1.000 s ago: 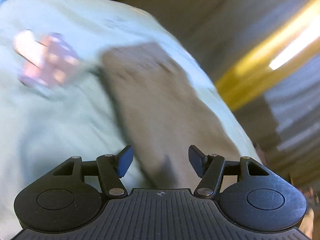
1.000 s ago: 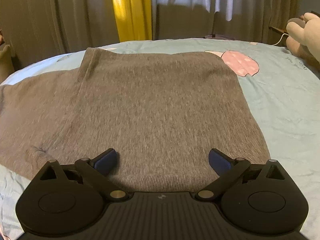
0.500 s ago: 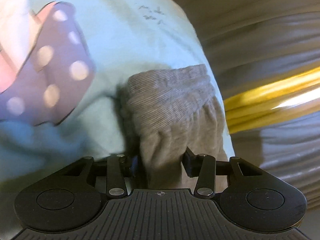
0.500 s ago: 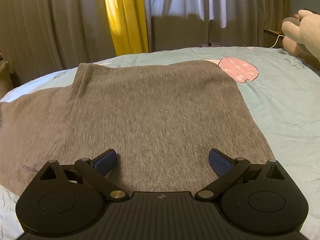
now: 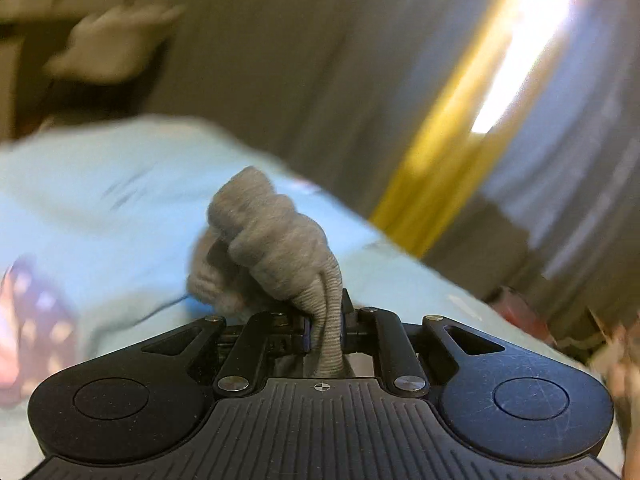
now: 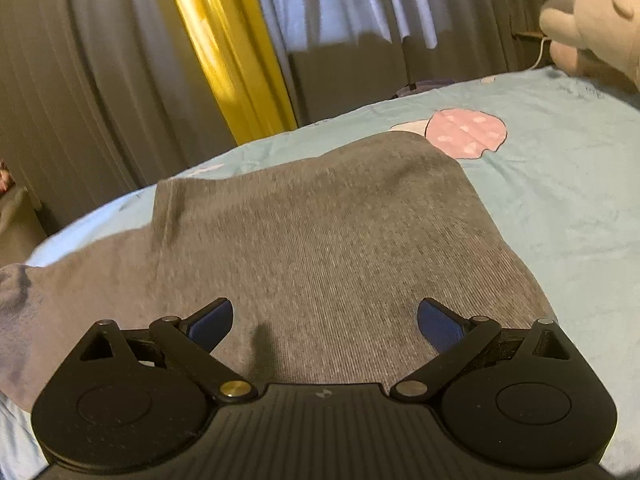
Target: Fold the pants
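Observation:
The grey ribbed pants [image 6: 320, 240] lie spread on a light blue bed sheet [image 6: 560, 184] in the right wrist view. My right gripper [image 6: 325, 322] is open just above the near part of the pants, holding nothing. In the left wrist view my left gripper [image 5: 323, 330] is shut on a bunched end of the pants [image 5: 276, 240], lifted off the sheet [image 5: 100, 184]. That view is blurred.
Grey and yellow curtains [image 6: 224, 52] hang behind the bed. A plush toy [image 6: 592, 24] sits at the far right. A pink dotted print [image 6: 464, 132] marks the sheet beyond the pants. The bed edge curves off at the left.
My left gripper closed on the end of the pants and lifted it, bunching the fabric. My right gripper stayed open and its view tilted a little.

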Motion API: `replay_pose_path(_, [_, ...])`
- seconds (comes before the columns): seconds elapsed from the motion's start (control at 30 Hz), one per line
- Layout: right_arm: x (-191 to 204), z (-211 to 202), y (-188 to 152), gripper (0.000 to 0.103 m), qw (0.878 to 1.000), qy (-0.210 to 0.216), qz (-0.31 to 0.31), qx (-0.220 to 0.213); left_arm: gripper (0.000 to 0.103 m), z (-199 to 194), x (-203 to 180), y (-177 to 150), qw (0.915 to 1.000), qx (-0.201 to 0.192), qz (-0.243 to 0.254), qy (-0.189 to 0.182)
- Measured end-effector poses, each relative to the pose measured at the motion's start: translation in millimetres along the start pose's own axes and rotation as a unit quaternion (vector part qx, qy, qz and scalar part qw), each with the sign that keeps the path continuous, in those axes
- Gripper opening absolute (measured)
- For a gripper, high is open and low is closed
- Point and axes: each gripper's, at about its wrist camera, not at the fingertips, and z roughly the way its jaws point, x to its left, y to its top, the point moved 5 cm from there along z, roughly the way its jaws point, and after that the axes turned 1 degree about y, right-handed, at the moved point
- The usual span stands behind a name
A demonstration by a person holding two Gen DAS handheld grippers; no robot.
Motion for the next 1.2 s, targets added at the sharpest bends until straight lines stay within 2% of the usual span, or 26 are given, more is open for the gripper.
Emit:
replay_pose_path(0.1, [-1,-5,1,0.099,1.0,0.008,0.016,0.006,0.014,-18,-52,-4,0.9979,-0.007,0.049,-0.041])
replay_pose_path(0.2, [-5,-8,2,0.099,0.999,0.016,0.033,0.007,0.014,-33,-105,-18,0.9923,-0.009,0.094,-0.081])
replay_pose_path(0.33, [-13,-14,4,0.099,0.998,0.027,0.06,0.004,0.014,-43,-179,-53,0.9798,0.001,0.153,-0.129])
replay_pose_path(0.43, [-21,-20,6,0.099,0.996,0.037,0.08,0.0,0.014,-41,-227,-90,0.9688,0.03,0.184,-0.164])
replay_pose_path(0.5, [-27,-24,9,0.099,0.994,0.045,0.097,-0.003,0.014,-37,-256,-120,0.9586,0.051,0.214,-0.181])
replay_pose_path(0.6, [-41,-32,13,0.099,0.99,0.055,0.131,-0.013,0.016,-17,-285,-168,0.945,0.089,0.258,-0.18])
replay_pose_path(0.67, [-50,-36,16,0.099,0.985,0.067,0.156,-0.018,0.019,-4,-296,-199,0.9374,0.123,0.279,-0.168])
replay_pose_path(0.73, [-57,-37,17,0.099,0.981,0.08,0.177,-0.018,0.024,5,-303,-225,0.9251,0.162,0.309,-0.149])
replay_pose_path(0.77, [-59,-36,18,0.099,0.98,0.081,0.182,-0.013,0.027,6,-303,-230,0.9207,0.171,0.322,-0.138])
replay_pose_path(0.8, [-61,-34,17,0.099,0.979,0.081,0.188,-0.003,0.041,2,-298,-235,0.9188,0.171,0.33,-0.132])
replay_pose_path(0.83, [-61,-34,16,0.099,0.976,0.092,0.196,0.003,0.064,-3,-295,-233,0.9195,0.169,0.328,-0.135])
replay_pose_path(0.9, [-62,-35,18,0.099,0.973,0.105,0.203,0.003,0.087,-19,-283,-219,0.9294,0.16,0.294,-0.154])
replay_pose_path(0.97, [-64,-39,20,0.099,0.969,0.123,0.215,0.001,0.09,-39,-271,-197,0.9443,0.128,0.252,-0.169])
replay_pose_path(1.0, [-66,-41,21,0.099,0.966,0.132,0.223,0.0,0.095,-49,-260,-186,0.9498,0.118,0.244,-0.156])
replay_pose_path(1.03, [-66,-43,22,0.099,0.962,0.142,0.235,0.0,0.095,-58,-244,-172,0.9568,0.104,0.238,-0.13])
replay_pose_path(1.1, [-62,-44,23,0.099,0.953,0.17,0.251,0.006,0.095,-67,-220,-153,0.9649,0.075,0.238,-0.081])
replay_pose_path(1.13, [-57,-42,22,0.099,0.948,0.185,0.258,0.019,0.095,-72,-206,-145,0.9666,0.064,0.242,-0.054])
replay_pose_path(1.2, [-49,-34,17,0.099,0.947,0.177,0.264,0.052,0.095,-79,-182,-135,0.9683,0.048,0.245,0.005])
